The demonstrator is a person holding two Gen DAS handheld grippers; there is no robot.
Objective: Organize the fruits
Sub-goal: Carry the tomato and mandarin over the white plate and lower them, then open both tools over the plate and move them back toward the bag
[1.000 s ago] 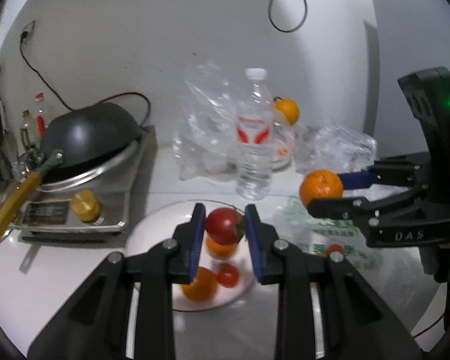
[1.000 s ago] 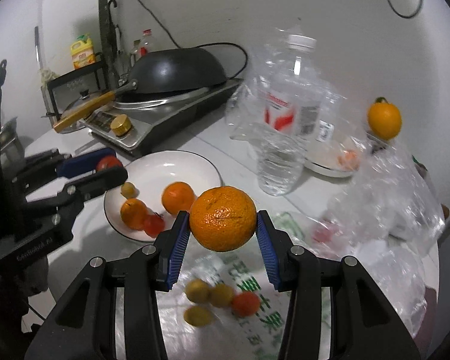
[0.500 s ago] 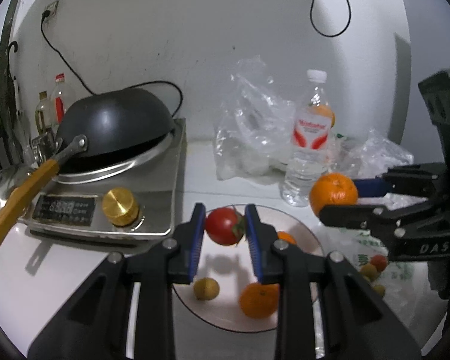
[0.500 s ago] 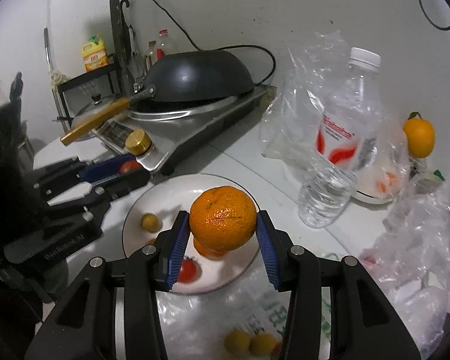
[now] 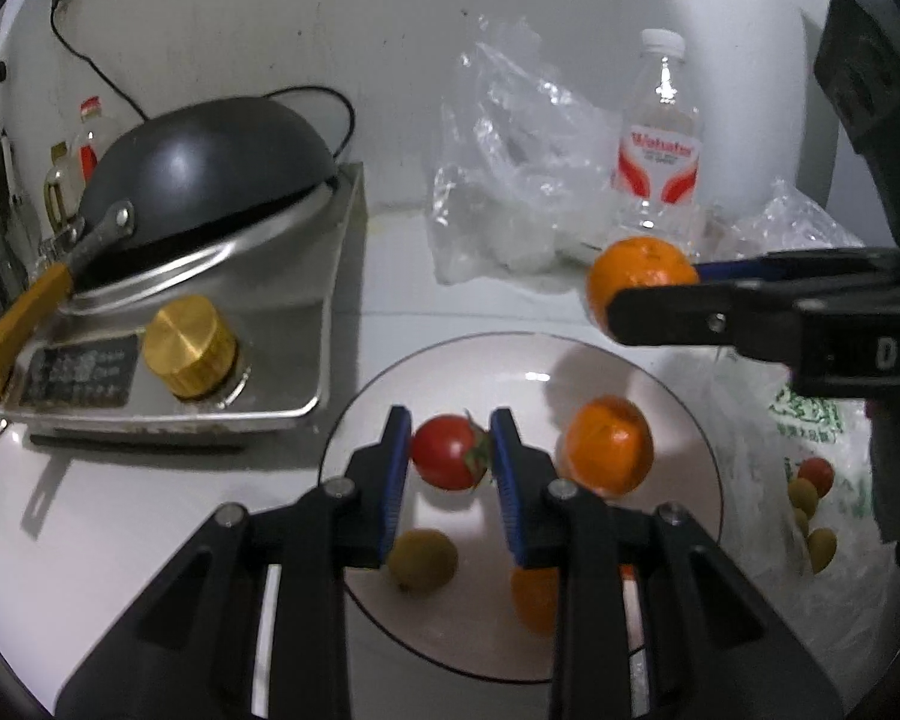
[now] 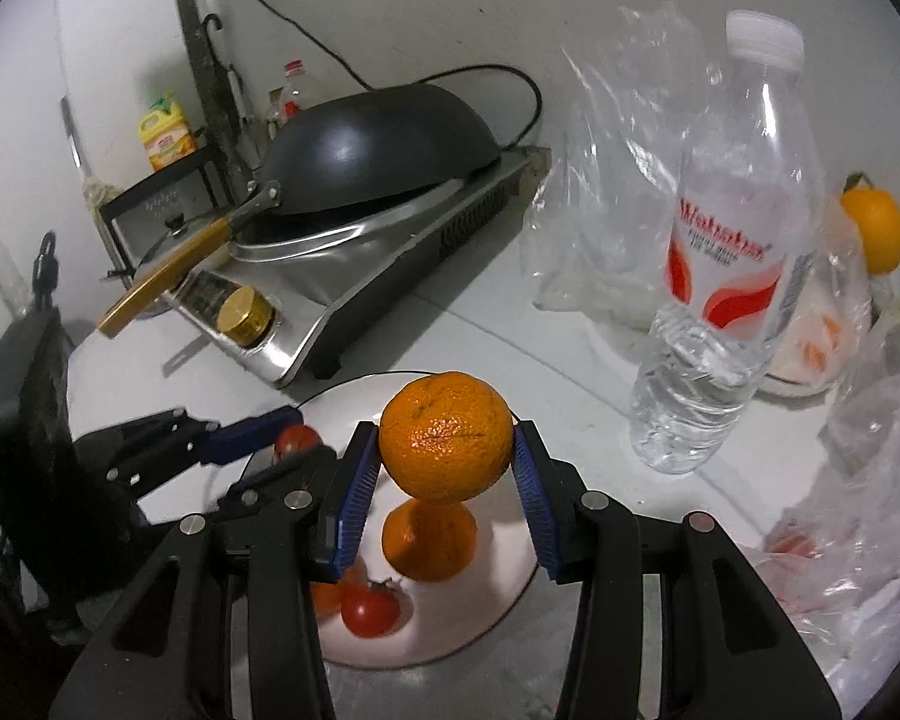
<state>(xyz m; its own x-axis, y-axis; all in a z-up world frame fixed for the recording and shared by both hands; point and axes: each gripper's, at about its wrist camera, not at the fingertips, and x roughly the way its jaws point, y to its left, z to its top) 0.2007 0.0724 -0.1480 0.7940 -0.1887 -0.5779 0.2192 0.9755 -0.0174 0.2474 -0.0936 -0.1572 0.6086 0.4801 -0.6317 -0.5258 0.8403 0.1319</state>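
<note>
Over plate (image 5: 684, 420), tomato (image 5: 447, 451) stem (image 5: 479, 450) points right.

Left gripper (image 5: 450, 468): black frame, blue-padded fingers (image 5: 396, 480) pointing forward and slightly down, closed onto a red tomato (image 5: 448, 452) pinched between the pads, held above the white plate (image 5: 684, 408). In the right wrist view it enters from the left, low, fingers pointing right.

Right gripper (image 6: 447, 483): same build, blue pads (image 6: 354, 498) clamped on both sides of an orange (image 6: 446, 437), carried clear above the plate rim. In the left wrist view it comes in from the right edge, fingers horizontal and pointing left, orange at the tips. The two grippers sit near each other, not touching.
</note>
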